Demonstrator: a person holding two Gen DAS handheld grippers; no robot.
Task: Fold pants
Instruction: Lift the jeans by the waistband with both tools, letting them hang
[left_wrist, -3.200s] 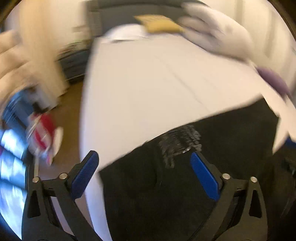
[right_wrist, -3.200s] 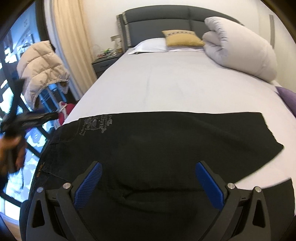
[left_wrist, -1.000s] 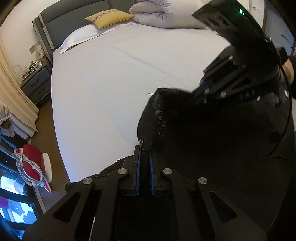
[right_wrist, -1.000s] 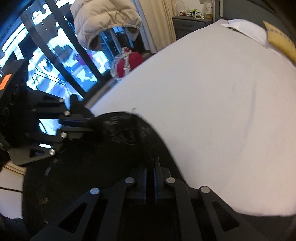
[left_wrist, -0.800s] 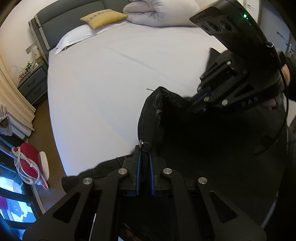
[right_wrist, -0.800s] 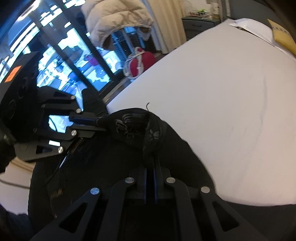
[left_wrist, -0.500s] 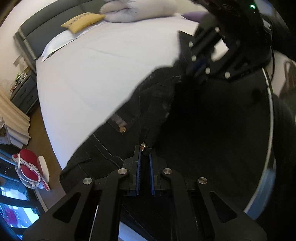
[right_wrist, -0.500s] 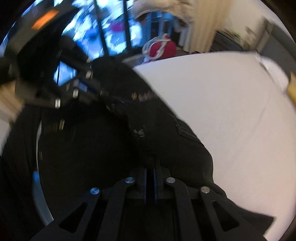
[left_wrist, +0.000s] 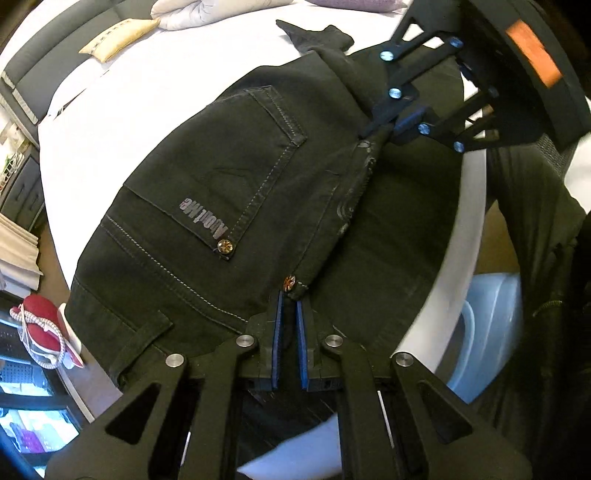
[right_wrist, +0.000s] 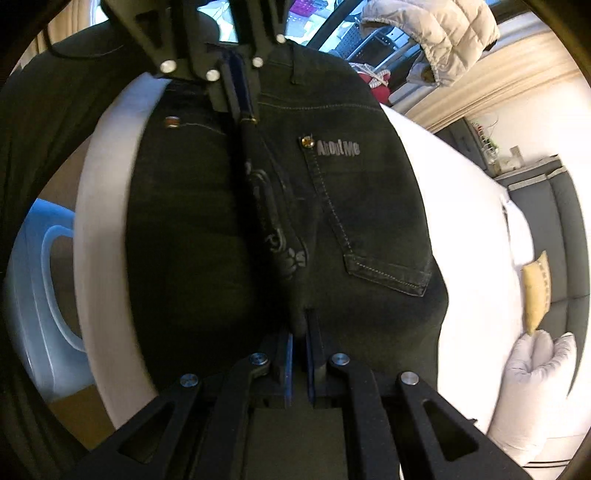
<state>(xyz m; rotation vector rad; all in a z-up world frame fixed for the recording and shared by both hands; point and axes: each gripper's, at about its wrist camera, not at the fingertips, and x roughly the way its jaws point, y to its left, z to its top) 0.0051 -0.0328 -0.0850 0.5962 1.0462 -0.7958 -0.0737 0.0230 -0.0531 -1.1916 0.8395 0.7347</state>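
Black pants (left_wrist: 207, 192) lie on the white bed (left_wrist: 129, 92), back pocket with a grey label facing up. A raised fold of the seat runs taut between both grippers near the bed's rim. My left gripper (left_wrist: 288, 299) is shut on that fold beside a copper rivet. At the fold's other end, upper right in the left wrist view, my right gripper (left_wrist: 388, 127) is shut on it. In the right wrist view the right gripper (right_wrist: 300, 328) pinches the pants (right_wrist: 369, 206) at the bottom, and the left gripper (right_wrist: 242, 107) holds them at the top.
The bed's white rim (left_wrist: 469, 221) curves close by, with a pale blue plastic bin (left_wrist: 487, 325) on the floor below it. A yellow pillow (right_wrist: 535, 291) and a rolled duvet (right_wrist: 535, 387) lie at the headboard end. A puffy jacket (right_wrist: 432, 33) hangs by the window.
Both grippers, still shut on the pants, drew apart and pulled the bunched top edge toward the bed's rim. The fold is now stretched straight and the back pocket shows.
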